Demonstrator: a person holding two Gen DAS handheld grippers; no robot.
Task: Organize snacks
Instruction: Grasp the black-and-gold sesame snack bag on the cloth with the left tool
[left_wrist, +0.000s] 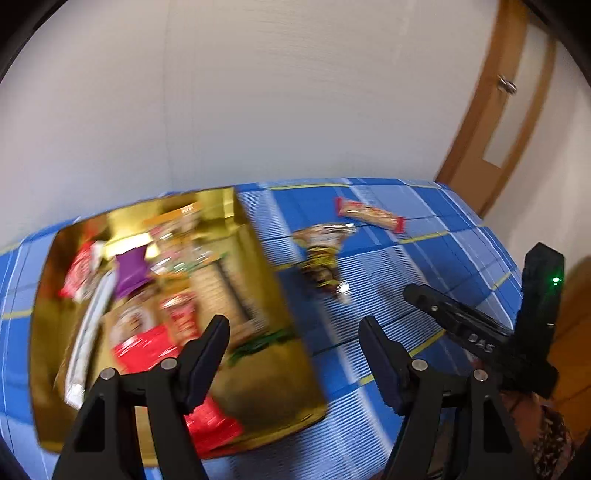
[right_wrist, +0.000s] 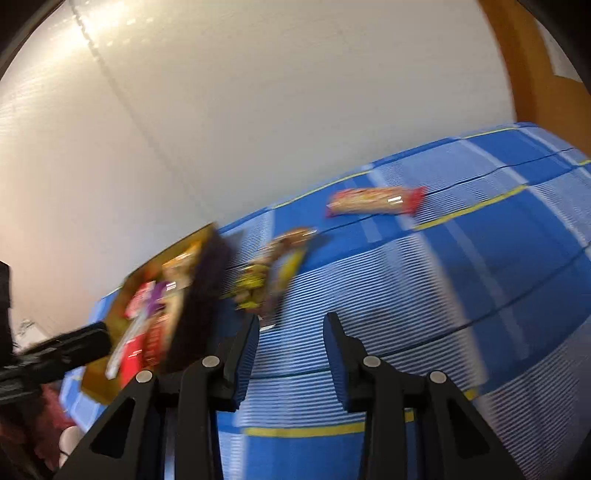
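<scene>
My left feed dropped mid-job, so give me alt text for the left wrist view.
The open, empty left gripper hovers over a gold box full of snack packets on a blue checked tablecloth. Two snacks still lie outside it on the cloth: a yellow-brown packet and, farther back, a red-ended bar. The right gripper shows at right; the image is motion-blurred.
</scene>
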